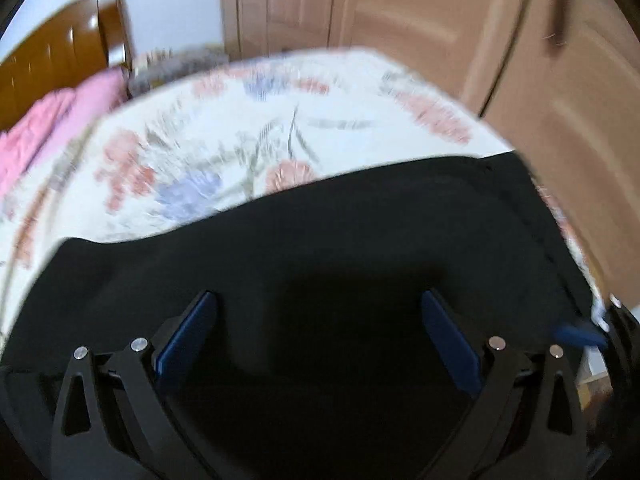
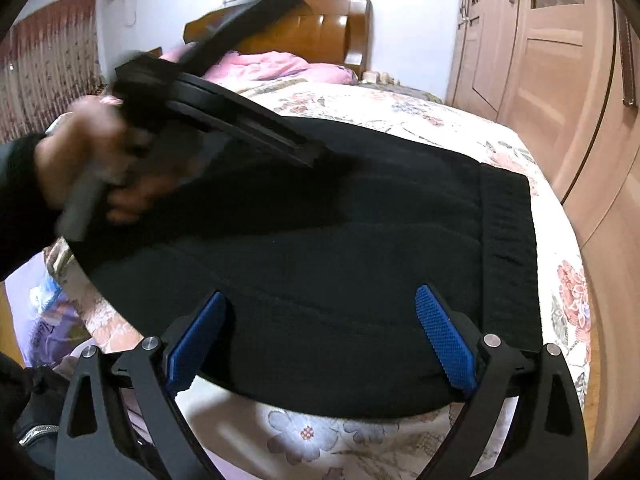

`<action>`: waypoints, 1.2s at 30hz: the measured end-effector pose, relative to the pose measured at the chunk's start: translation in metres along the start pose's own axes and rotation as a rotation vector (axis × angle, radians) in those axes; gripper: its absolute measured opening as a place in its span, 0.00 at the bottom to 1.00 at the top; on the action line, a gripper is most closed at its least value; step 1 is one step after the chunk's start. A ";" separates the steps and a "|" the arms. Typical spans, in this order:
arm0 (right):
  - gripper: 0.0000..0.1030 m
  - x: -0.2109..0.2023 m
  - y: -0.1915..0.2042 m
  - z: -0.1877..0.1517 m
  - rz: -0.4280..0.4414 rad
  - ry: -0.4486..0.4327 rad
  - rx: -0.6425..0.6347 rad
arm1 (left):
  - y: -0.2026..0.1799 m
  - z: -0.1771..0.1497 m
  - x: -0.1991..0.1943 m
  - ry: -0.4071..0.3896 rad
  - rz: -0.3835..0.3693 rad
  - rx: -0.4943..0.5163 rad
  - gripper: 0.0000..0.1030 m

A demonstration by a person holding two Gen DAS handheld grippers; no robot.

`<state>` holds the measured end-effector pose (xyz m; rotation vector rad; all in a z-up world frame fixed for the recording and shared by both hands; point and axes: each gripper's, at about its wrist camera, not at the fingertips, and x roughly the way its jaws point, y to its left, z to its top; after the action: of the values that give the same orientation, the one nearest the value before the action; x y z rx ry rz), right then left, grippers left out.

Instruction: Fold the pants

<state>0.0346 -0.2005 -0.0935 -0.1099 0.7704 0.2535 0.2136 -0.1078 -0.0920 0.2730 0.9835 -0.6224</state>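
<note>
Black pants (image 2: 360,240) lie folded flat on a floral bedspread (image 2: 400,112), their ribbed waistband (image 2: 508,240) toward the right edge of the bed. My right gripper (image 2: 320,300) hovers open just above the near edge of the pants, blue pads (image 2: 444,336) spread wide with nothing between them. In the left wrist view the same pants (image 1: 320,240) fill the lower half, and my left gripper (image 1: 318,300) is open above them. The left tool (image 2: 224,120), held by a hand (image 2: 84,148), shows blurred over the pants' far left part in the right wrist view.
Pink bedding (image 2: 272,66) lies by the wooden headboard (image 2: 320,28). Wooden wardrobe doors (image 2: 540,60) stand close along the bed's right side. The bed's edge (image 2: 320,440) is right below my right gripper. A curtain (image 2: 48,68) hangs at the far left.
</note>
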 end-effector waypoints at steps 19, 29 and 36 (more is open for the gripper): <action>0.90 -0.002 0.002 -0.002 -0.019 -0.012 -0.008 | 0.071 0.013 -0.027 -0.093 -0.092 -0.246 0.98; 0.90 -0.051 -0.022 -0.018 0.066 -0.130 0.153 | 0.066 0.017 -0.030 -0.145 -0.037 -0.268 0.98; 0.91 -0.065 -0.092 -0.068 0.236 -0.113 0.570 | -0.038 -0.037 -0.046 -0.095 -0.004 -0.004 0.98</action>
<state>-0.0320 -0.3148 -0.0959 0.5321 0.7174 0.2525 0.1468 -0.1036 -0.0708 0.2361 0.8939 -0.6311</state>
